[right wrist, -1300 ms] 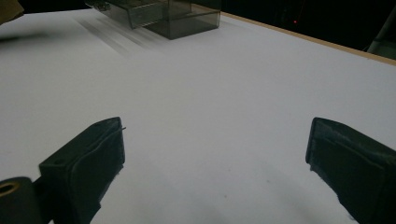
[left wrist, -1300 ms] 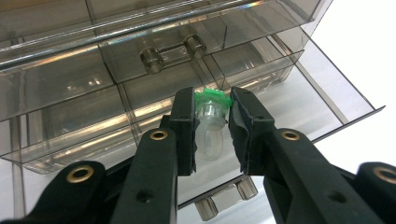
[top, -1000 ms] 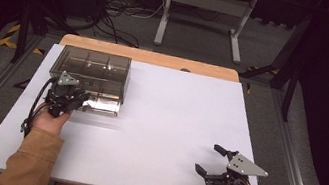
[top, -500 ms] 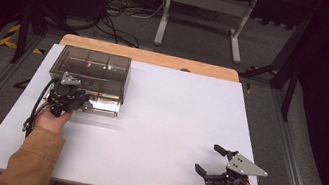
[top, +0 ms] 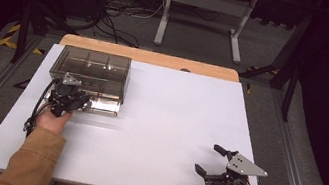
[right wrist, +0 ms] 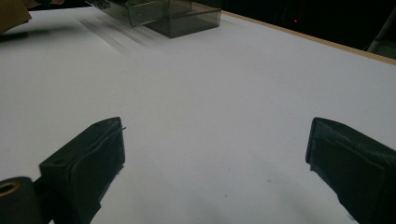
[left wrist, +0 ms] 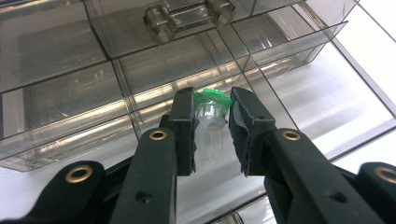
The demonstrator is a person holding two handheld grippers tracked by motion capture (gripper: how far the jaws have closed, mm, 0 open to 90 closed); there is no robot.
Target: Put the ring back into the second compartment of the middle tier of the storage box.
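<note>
A smoky clear plastic drawer cabinet (top: 91,67) stands at the table's far left, with one drawer (top: 102,106) pulled out toward me. My left gripper (top: 70,96) hovers over that open drawer (left wrist: 289,88), shut on a small clear piece with a green top (left wrist: 211,122). The drawer's compartments below it look bare. Another drawer's knobbed handle (left wrist: 187,18) sits just beyond. My right gripper (top: 209,158) rests near the table's front right, open, nothing between its jaws; its fingers (right wrist: 93,158) frame bare white table.
The white table top (top: 174,114) has a wooden strip (top: 148,57) along its far edge. Beyond it stand a desk frame (top: 202,7) and cables on the floor. The cabinet (right wrist: 173,14) lies far off in the right gripper view.
My left gripper has shifted slightly along the drawer front with the piece in it. The right gripper has not moved.
</note>
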